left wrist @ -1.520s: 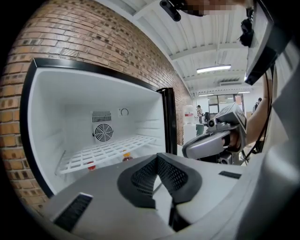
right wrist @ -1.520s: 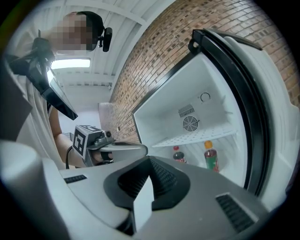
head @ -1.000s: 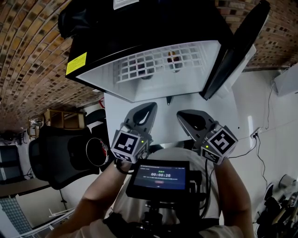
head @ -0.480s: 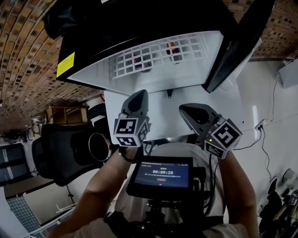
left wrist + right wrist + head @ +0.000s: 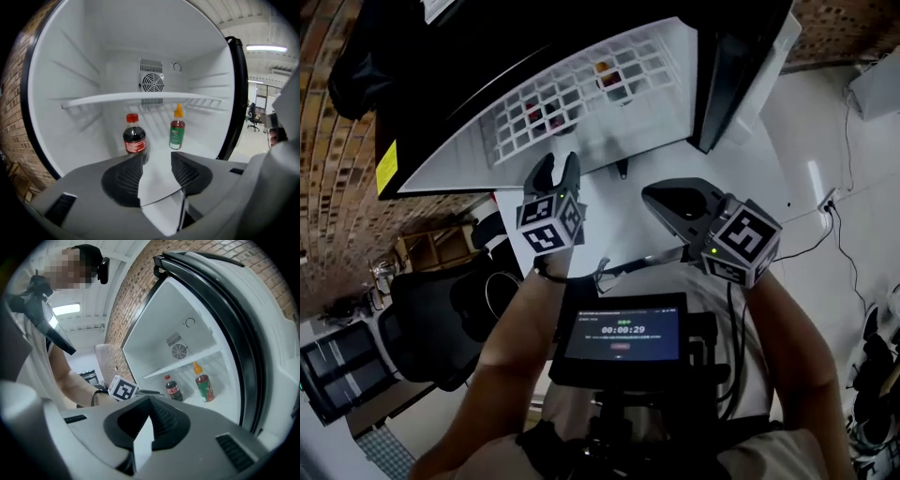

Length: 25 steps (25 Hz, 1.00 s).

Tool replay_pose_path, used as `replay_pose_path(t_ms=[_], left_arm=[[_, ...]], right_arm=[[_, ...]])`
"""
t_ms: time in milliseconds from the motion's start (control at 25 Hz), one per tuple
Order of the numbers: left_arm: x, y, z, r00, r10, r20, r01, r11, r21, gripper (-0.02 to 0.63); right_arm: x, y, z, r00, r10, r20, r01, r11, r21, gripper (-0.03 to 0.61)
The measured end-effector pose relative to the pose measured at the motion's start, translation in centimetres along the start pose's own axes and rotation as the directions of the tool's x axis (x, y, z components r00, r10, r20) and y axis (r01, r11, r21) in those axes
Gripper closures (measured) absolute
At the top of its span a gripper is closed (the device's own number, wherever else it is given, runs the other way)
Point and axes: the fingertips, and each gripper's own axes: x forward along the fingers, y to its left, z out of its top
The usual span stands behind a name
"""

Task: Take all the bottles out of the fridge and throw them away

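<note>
The right gripper is held outside the open fridge, its jaws closed together on nothing. The left gripper is aimed into the fridge; its jaws have just been opening, and nothing is seen between them. Beyond them, a cola bottle and a green-labelled bottle are stood upright on the fridge floor, beneath the shelf.

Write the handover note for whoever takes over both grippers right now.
Left gripper: jaws have just been opening, nothing between them, aimed into the fridge toward the cola bottle.
Right gripper: jaws shut, empty, outside the fridge.
Things: cola bottle and orange-capped bottle stand upright, apart, on the fridge floor under the shelf.
Done: fridge open.
Left: take out both bottles and throw them away; the cola bottle looks like the likelier first pick.
</note>
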Motion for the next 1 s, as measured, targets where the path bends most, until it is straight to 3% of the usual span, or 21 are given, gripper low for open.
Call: replay_pose_path(t_ms=[200,600,1000], left_arm=[[3.3,2.6,0.0,0.998,0.049,-0.031,-0.052,0.995,-0.087,0.335],[9.0,5.6,-0.1,0.988,0.124,-0.089,-0.124,0.992,0.007,0.262],[11.3,7.0,-0.2,0.982,0.156,-0.106,-0.152,0.987,0.046,0.275]], right_arm=[[-1.0,-0.8,-0.3,0.999,-0.037,-0.007,0.037,0.999,0.021,0.591],[-2.5,-2.2,-1.2,0.996,-0.087,-0.028,0.088,0.995,0.04,0.591],[-4.3,-2.2,-2.1,0.988,-0.149,-0.041,0.151,0.986,0.064,0.591]])
